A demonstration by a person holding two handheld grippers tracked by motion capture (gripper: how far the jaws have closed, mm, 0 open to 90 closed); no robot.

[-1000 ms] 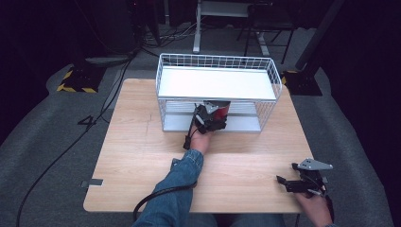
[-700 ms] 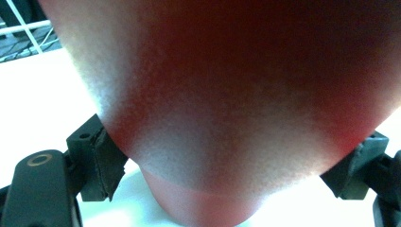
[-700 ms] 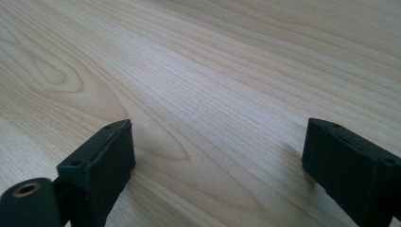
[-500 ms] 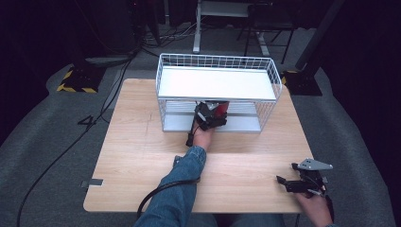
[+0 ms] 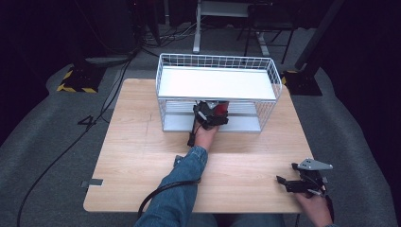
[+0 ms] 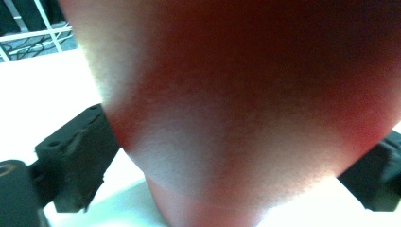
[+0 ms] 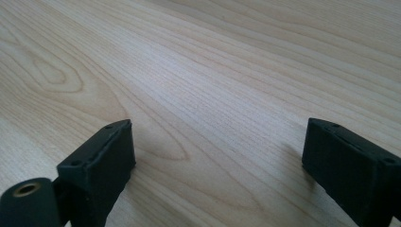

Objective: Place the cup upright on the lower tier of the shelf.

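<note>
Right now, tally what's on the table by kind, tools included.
White wire rack: 1
Red object, at the rack's lower shelf: 1
Hand-held tools, left tool and right tool: 2
Total: 4

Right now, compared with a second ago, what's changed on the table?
The left tongs have just been opening, with the red thing between them in the lower level of the wire rack. Whether it is fully let go is unclear. The left hand barely shifted. The right tongs stayed open over the table, and the rack has not moved.
</note>
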